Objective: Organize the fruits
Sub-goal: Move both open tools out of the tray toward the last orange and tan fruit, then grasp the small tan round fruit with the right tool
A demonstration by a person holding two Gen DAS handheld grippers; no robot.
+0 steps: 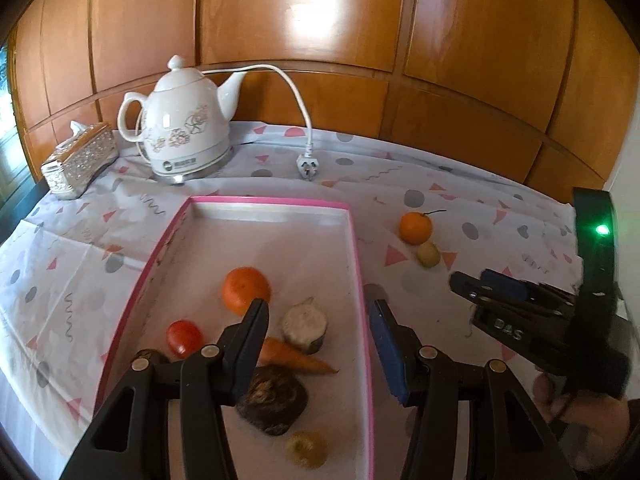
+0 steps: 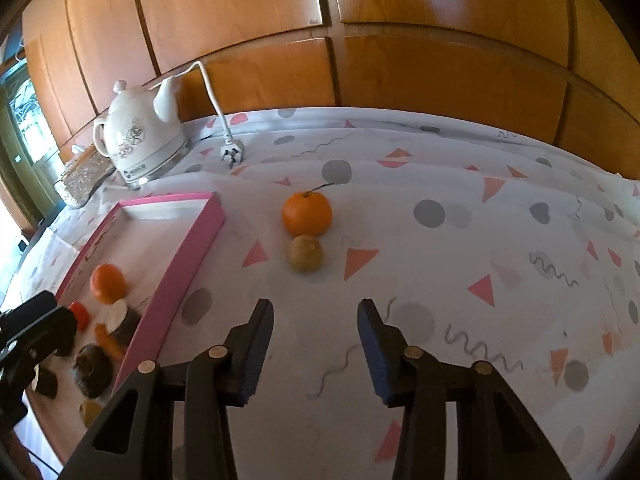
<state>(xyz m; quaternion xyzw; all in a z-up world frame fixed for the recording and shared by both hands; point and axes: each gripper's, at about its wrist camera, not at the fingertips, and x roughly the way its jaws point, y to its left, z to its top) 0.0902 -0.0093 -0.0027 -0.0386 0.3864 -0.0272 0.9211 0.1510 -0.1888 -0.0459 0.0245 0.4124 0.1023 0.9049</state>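
Left gripper (image 1: 318,308): jaws wide apart, nothing held, hanging over the pink tray (image 1: 356,240).
Right gripper (image 2: 316,312): also spread wide and empty, over the patterned cloth (image 2: 480,220).
In the tray: an orange (image 1: 245,290), a tomato (image 1: 184,338), a carrot (image 1: 298,356).
On the cloth: a second orange (image 2: 307,213) touching a small yellow-brown fruit (image 2: 306,253), just ahead of the right gripper.
Back corner: white kettle (image 1: 186,120).

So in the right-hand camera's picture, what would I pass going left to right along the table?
Tissue box → white kettle → pink tray → plug → orange with a stem, the small brownish fruit just in front of it → then only patterned tablecloth.
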